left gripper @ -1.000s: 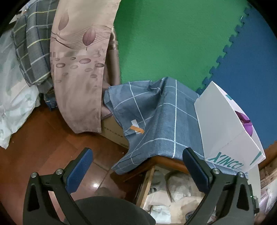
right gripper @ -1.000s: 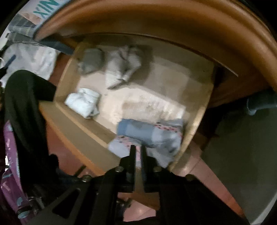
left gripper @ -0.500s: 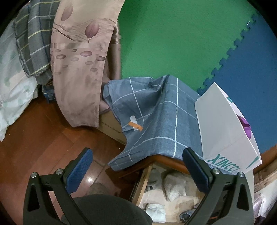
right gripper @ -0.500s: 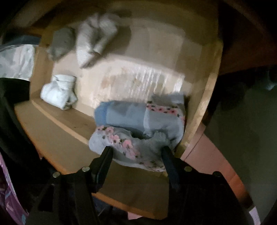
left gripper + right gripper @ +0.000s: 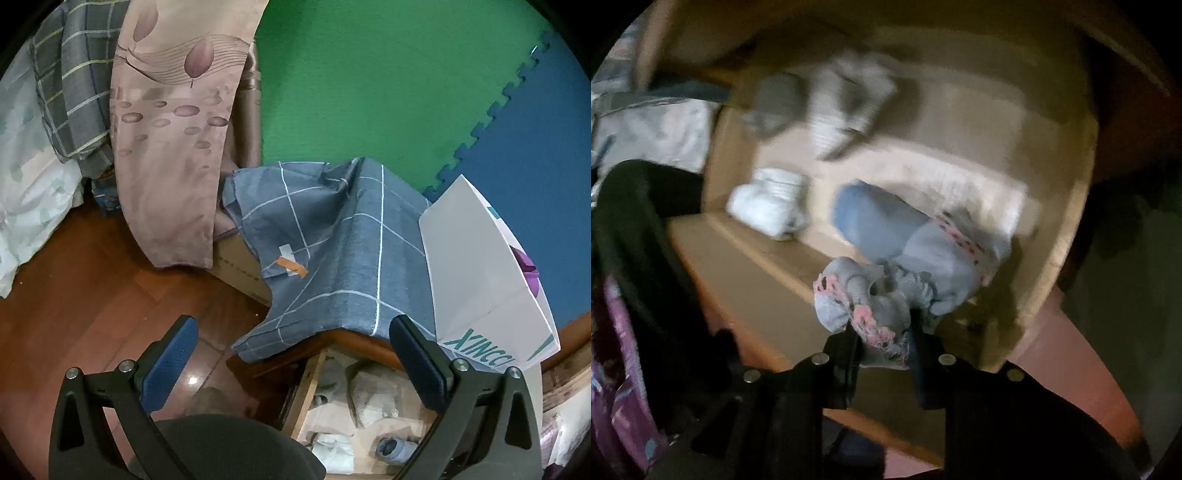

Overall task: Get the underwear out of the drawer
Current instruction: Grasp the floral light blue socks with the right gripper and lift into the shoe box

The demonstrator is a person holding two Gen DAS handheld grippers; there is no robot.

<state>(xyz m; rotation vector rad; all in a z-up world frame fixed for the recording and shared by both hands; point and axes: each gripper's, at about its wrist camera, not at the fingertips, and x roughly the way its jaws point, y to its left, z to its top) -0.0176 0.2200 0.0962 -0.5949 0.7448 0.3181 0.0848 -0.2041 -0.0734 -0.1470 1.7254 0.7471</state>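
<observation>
The wooden drawer (image 5: pixel 746 273) stands pulled out under me. At its front right lies light blue underwear with a pink flowered trim (image 5: pixel 923 251). My right gripper (image 5: pixel 882 332) is down in the drawer and its jaws are closing, with a bunched fold of that underwear squeezed between the pads. In the left wrist view my left gripper (image 5: pixel 293 332) hangs open and empty above the floor beside the drawer (image 5: pixel 301 391), where the blue underwear (image 5: pixel 391 448) shows as a small roll.
A white rolled cloth (image 5: pixel 768 206) and grey bundles (image 5: pixel 846 107) lie further back in the drawer. A blue checked cloth (image 5: pixel 351 258) and a white paper bag (image 5: pixel 476 273) cover the cabinet top. A pink curtain (image 5: pixel 173 147) hangs left, over wood floor (image 5: pixel 92 295).
My right gripper opened, sank onto the flowered underwear and closed in on it, bunching the fabric. The left gripper kept still and open.
</observation>
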